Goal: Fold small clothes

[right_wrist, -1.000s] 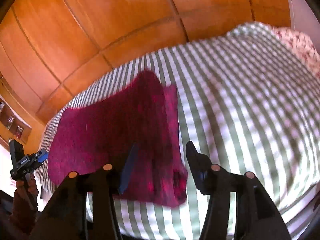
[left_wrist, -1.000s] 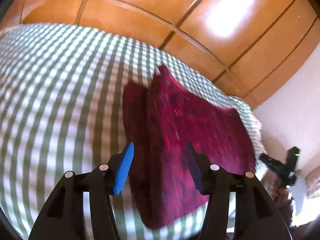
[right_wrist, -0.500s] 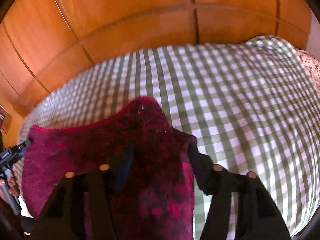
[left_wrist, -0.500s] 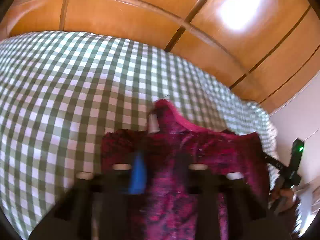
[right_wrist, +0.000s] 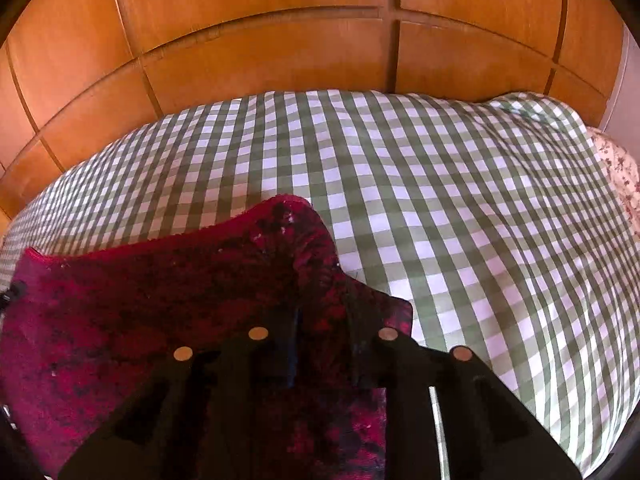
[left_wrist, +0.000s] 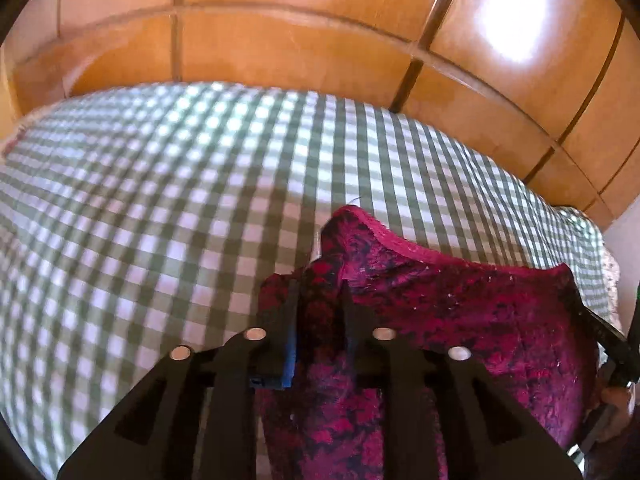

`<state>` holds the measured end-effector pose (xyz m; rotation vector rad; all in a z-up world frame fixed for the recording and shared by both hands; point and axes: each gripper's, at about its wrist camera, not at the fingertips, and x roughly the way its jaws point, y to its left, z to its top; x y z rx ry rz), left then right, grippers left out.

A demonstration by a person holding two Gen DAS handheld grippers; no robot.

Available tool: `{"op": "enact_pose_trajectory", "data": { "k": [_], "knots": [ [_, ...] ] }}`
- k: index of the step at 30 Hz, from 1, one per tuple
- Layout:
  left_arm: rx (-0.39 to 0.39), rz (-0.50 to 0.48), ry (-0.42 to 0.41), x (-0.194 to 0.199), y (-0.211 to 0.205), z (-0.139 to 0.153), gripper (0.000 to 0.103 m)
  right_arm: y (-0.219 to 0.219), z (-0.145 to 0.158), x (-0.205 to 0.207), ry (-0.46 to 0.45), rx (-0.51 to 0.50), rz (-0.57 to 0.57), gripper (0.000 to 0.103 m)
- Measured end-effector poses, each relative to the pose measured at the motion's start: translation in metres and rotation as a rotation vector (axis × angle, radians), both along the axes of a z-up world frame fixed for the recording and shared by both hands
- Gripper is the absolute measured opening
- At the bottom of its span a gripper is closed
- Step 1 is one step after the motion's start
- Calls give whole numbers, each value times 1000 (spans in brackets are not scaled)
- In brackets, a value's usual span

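Note:
A dark red fuzzy garment (left_wrist: 460,316) is held up by its top edge over a green-and-white checked bed (left_wrist: 160,208). My left gripper (left_wrist: 320,300) is shut on the garment's left top corner, cloth bunched between the fingers. My right gripper (right_wrist: 320,304) is shut on the other top corner of the garment (right_wrist: 140,304), which stretches away to the left in the right wrist view. The top edge sags between the two corners. The lower part of the garment is hidden behind my grippers.
The checked bedcover (right_wrist: 460,208) spreads wide beyond the garment. Wooden wardrobe panels (right_wrist: 280,40) stand behind the bed. A floral pillow (right_wrist: 620,176) lies at the bed's right end. The other gripper and hand (left_wrist: 612,360) show at the right edge of the left wrist view.
Both grippers came down onto the flat-lying garment, closed on its corners and lifted them. The garment now hangs stretched between them instead of lying on the bed.

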<state>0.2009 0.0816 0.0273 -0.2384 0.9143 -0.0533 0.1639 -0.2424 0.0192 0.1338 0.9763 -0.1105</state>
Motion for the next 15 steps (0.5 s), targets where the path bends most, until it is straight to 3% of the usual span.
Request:
{"op": "enact_pose_trajectory", "data": {
  "k": [3,4,6,15],
  "knots": [
    [71,16,-86,-20,-9,23,40,-2,6,-3,-19,7,-3,37],
    [85,17,-112,-28,-12,30,48,-2,8,-5,-29,6,-5,42],
    [94,22,-151,-38,-15,42,53,1,17,-11,-55,2,-8,44],
    [121,-8,-189,-60,-23,56,53,12,25,-39,-62,-10,-22,45]
  ]
}}
